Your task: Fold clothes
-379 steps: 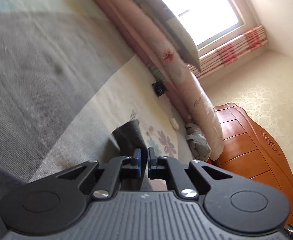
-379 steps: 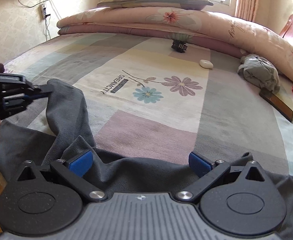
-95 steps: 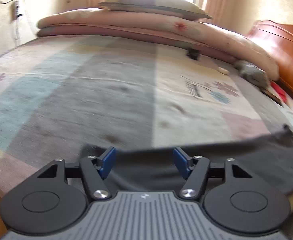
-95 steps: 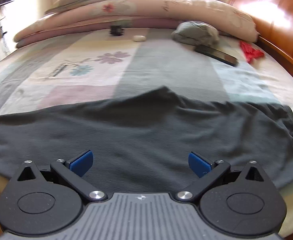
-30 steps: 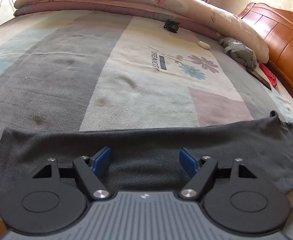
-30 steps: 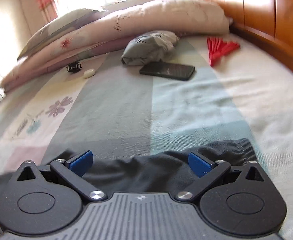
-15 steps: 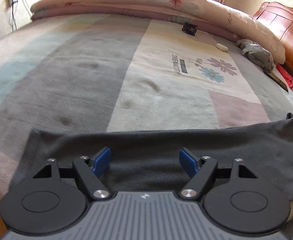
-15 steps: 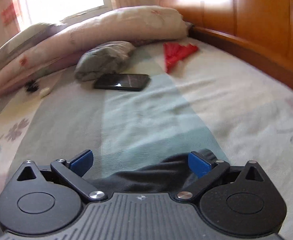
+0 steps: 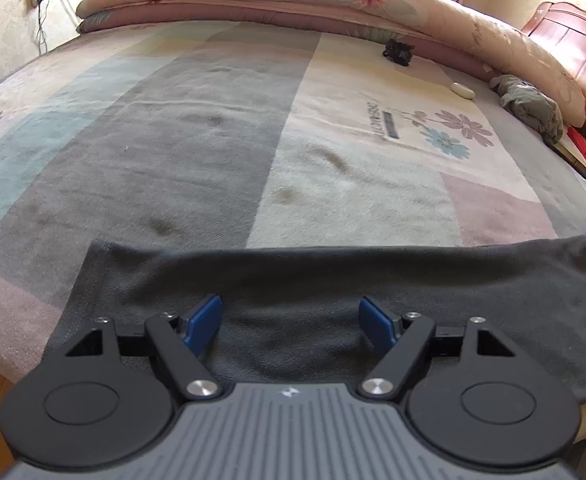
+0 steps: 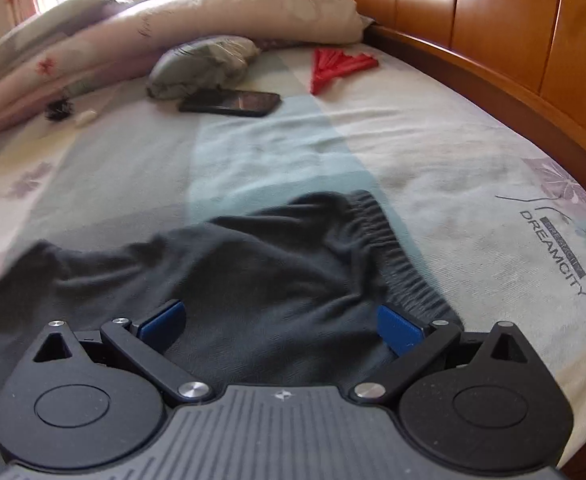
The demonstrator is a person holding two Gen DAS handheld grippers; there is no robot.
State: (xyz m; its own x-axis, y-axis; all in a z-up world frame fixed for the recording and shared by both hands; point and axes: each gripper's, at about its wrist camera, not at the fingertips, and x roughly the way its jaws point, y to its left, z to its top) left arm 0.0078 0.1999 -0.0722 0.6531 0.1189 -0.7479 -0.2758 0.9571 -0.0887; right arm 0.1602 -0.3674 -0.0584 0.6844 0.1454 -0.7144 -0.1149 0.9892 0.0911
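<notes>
since half a second ago swung right gripper (image 10: 279,320) toward waistband (image 10: 389,248); dark trousers (image 9: 333,280) laid out long on bed (image 9: 213,140), lengthwise fold apparent, cross folds left; left gripper (image 9: 289,320) likewise wide open, empty.

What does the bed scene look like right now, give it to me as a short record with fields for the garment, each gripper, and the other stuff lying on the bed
garment: dark grey trousers spread flat along the near edge of the bed, elastic waistband at the right end
left gripper: open, over the leg end, gripping nothing
right gripper: open, over the waistband end, gripping nothing
other items: black phone, red folded fan, grey bundled cloth, rolled quilt
surface: patchwork bedsheet
</notes>
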